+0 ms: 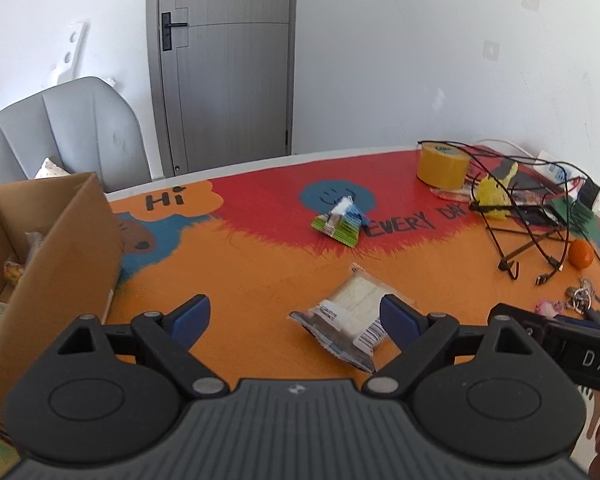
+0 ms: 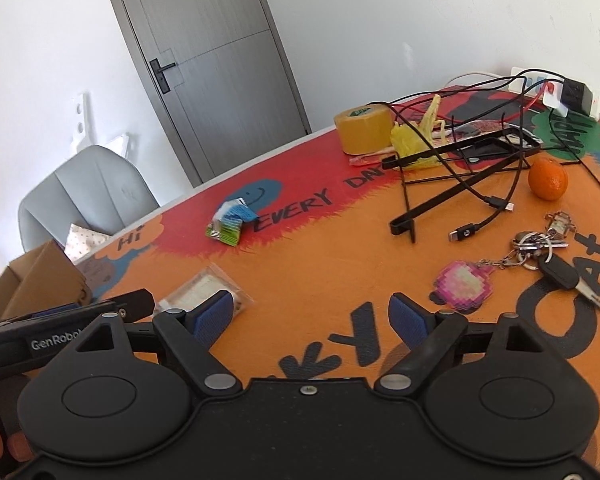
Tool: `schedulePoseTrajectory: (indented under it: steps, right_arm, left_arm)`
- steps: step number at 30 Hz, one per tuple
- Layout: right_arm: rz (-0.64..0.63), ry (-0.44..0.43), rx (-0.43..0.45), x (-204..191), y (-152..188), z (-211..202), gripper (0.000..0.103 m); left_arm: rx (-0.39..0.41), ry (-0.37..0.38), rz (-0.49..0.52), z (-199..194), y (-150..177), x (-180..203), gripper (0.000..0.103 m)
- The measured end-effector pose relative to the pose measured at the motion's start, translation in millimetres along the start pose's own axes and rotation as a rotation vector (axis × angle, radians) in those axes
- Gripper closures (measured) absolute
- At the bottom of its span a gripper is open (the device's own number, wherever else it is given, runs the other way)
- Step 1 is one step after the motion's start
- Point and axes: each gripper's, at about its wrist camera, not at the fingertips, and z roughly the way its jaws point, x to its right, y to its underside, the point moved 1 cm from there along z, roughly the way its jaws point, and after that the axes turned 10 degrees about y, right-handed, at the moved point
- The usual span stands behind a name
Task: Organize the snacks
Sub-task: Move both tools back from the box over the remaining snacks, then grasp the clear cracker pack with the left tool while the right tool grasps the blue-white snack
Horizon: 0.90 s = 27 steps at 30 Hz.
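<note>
Clear crinkly plastic wraps the nearest snack, a pale sandwich packet (image 1: pixel 346 312) lying flat on the orange table mat (image 1: pixel 260 280), low and right of centre in the left wrist view. The left gripper (image 1: pixel 294 318) hovers over it with jaws spread wide and nothing between the pads; its right blue pad sits just beside the packet's edge. A second snack, a small green and blue pouch (image 1: pixel 342 220), lies further back near the red patch. The cardboard box (image 1: pixel 48 256) at the left edge already holds some wrappers, so it looks like the place the snacks go.

The packet should be light, soft and easily crushed, with slippery film that may slide on the mat. Taking it across the short sides, or by a sealed end, seems safest, and closing gently.

The right gripper (image 2: pixel 312 320) at lower centre of its own view is also open and empty, above bare mat, with a bunch of keys (image 2: pixel 540 248) to its right.
</note>
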Motion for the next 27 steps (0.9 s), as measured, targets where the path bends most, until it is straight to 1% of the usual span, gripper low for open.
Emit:
schedulePoseTrajectory:
  steps: [6,9,19,22,24,27]
  right_arm:
    - [0.017,-0.01,-0.025,5.8,1.9,10.1,0.017]
    - [0.025,-0.017,-0.034,7.2,0.9,15.5,0.017]
    - [0.004,-0.03,-0.043,2.7,-13.0,31.7,0.017]
    - [0.001,-0.034,-0.046,1.3,-16.7,36.0,0.017]
    - [-0.013,-0.034,-0.044,-2.6,-17.9,37.4,0.017]
    - [-0.031,-0.041,-0.044,-10.4,-19.7,40.0,0.017]
  left_arm:
    - [-0.033,0.014,0.037,17.6,6.8,9.8,0.012]
    - [-0.043,0.009,0.069,27.2,8.0,15.6,0.012]
    - [-0.085,0.02,0.071,61.2,10.5,17.3,0.012]
    - [-0.074,0.01,0.061,65.4,12.5,13.7,0.012]
    - [-0.067,0.021,0.044,65.7,11.8,9.6,0.016]
    - [-0.057,0.03,0.032,64.8,10.5,4.3,0.026]
